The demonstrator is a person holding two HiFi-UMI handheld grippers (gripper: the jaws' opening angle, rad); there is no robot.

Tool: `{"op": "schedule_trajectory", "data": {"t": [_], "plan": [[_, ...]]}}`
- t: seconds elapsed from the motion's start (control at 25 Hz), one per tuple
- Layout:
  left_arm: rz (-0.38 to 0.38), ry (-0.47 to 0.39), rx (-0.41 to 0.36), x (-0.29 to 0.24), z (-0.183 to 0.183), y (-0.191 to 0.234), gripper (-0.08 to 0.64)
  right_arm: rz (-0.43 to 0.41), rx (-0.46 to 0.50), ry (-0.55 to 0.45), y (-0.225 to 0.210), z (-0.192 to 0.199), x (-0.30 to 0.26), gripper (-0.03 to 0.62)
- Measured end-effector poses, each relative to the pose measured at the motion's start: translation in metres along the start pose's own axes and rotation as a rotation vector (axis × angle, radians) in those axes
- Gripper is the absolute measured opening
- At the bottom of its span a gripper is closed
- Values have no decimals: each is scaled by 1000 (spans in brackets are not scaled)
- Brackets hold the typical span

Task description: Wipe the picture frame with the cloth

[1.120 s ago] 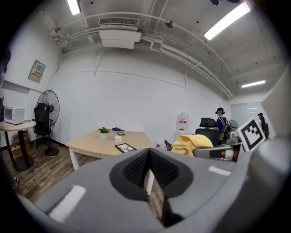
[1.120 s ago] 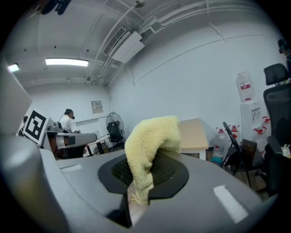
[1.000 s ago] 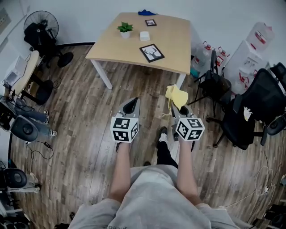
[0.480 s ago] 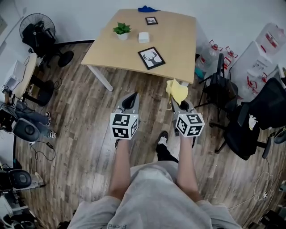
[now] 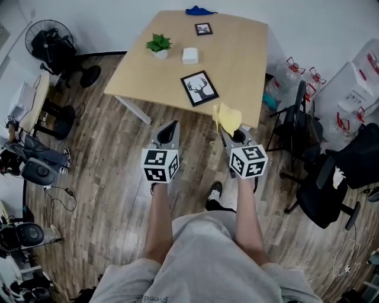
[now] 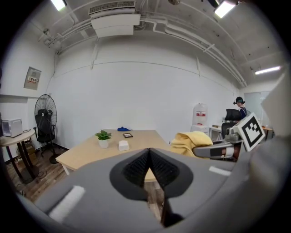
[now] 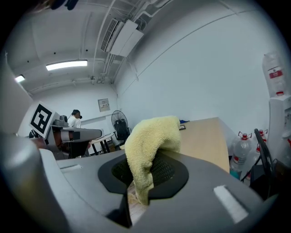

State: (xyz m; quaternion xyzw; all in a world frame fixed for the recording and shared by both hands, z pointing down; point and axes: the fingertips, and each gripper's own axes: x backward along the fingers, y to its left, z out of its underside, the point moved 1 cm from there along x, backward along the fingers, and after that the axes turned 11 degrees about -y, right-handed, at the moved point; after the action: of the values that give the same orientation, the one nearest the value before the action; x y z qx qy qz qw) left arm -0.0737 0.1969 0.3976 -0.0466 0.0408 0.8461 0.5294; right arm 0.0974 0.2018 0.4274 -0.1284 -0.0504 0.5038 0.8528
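A black picture frame (image 5: 199, 87) with a deer print lies flat near the front edge of the wooden table (image 5: 142, 74). My right gripper (image 5: 228, 127) is shut on a yellow cloth (image 5: 225, 117) (image 7: 150, 148), held in the air just short of the table's front right corner. Beside it my left gripper (image 5: 168, 131) (image 6: 148, 160) is shut with nothing in it, over the floor in front of the table. A smaller frame (image 5: 203, 28) (image 6: 127, 135) lies at the table's far side.
On the table also stand a small potted plant (image 5: 158, 44) (image 6: 103, 138), a white box (image 5: 190, 55) (image 6: 123, 145) and a blue cloth (image 5: 200, 10) at the far edge. Office chairs (image 5: 331, 180) and water bottles (image 5: 296, 68) crowd the right. A fan (image 5: 52, 42) stands left.
I have walked closer to the table: both grippers now sit nearer its front edge, with the yellow cloth almost over the table's corner. Neither gripper's hold has changed.
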Motion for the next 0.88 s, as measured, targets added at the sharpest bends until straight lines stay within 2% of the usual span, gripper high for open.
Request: {"op": "schedule_trajectory", "data": {"t": [0.12,0.32,0.48,0.68,0.88], "plan": [[-12,14,7,-22,0,-2,52,-18,6,18,-17,-1,-11,51],[24,61,11,-48,6,-12,52,-10,-32,35,-48,5,-25,51],[-2,87,4,-56,10,-3,52,-29,-59,48,-53,14,-36,51],[-27,92,22,-76,14,10,52,-41,-59,61,-66,17,-55,51],[-2,67,14,-112,1,15,52,-40,-47,85,-84,17,-81,51]]}}
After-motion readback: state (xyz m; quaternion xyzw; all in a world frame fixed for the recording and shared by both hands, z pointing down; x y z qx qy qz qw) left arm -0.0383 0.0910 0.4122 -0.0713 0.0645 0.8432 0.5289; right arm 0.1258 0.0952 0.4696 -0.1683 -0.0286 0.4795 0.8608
